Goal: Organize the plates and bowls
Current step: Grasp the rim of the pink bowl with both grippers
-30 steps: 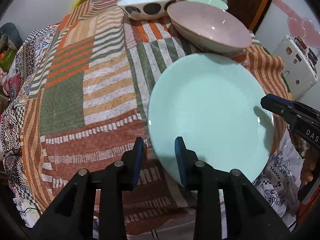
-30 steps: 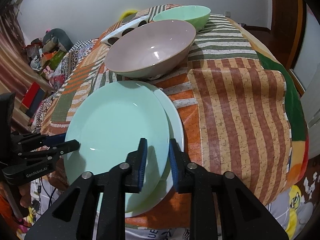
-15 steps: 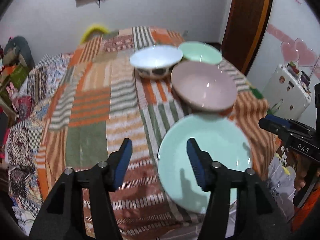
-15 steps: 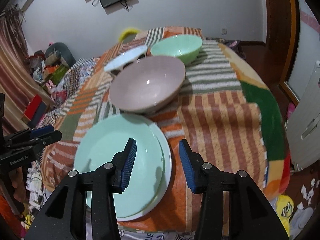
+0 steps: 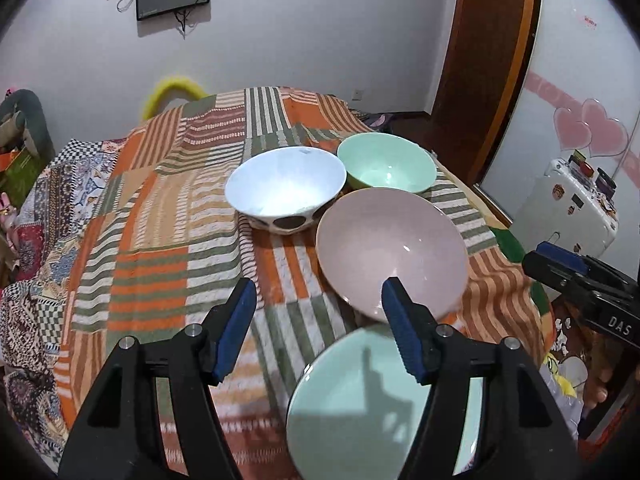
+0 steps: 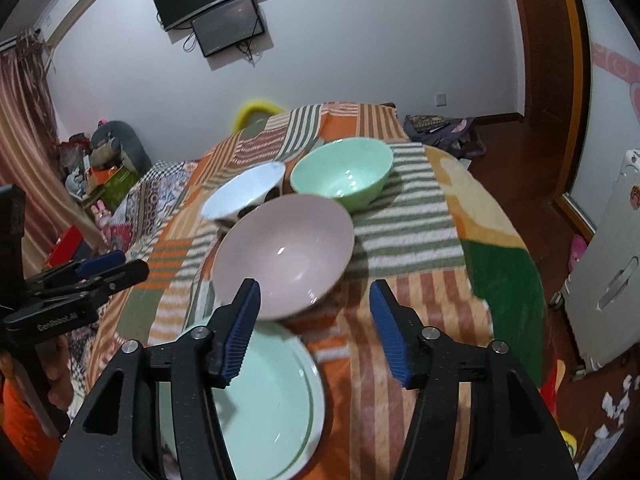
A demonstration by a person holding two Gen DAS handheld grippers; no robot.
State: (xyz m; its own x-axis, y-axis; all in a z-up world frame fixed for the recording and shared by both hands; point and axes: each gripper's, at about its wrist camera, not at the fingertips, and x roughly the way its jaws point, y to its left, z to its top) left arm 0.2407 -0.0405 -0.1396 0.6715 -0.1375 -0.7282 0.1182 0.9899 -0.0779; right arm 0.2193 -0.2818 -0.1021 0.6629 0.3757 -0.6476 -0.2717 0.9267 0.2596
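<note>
A mint green plate (image 5: 360,408) (image 6: 272,404) lies stacked on a white plate (image 6: 316,396) at the near edge of the patchwork-covered table (image 5: 160,240). Beyond it stand a pink bowl (image 5: 392,248) (image 6: 284,252), a white bowl with dark spots (image 5: 286,190) (image 6: 244,190) and a mint green bowl (image 5: 386,162) (image 6: 342,172). My left gripper (image 5: 318,328) hovers above the table, its jaws opening with nothing between them. My right gripper (image 6: 314,326) also hangs above the plates, jaws opening and empty. Each gripper shows at the edge of the other's view.
A white cabinet (image 5: 568,208) (image 6: 612,280) stands to the right of the table beside a wooden door frame (image 5: 488,60). Clutter and a grey cushion (image 6: 116,140) lie on the floor at the left. A screen (image 6: 224,28) hangs on the far wall.
Both grippers let go of the green plate, opened and rose back from it. The plate now rests on the white plate, and the views tilted up toward the bowls and wall.
</note>
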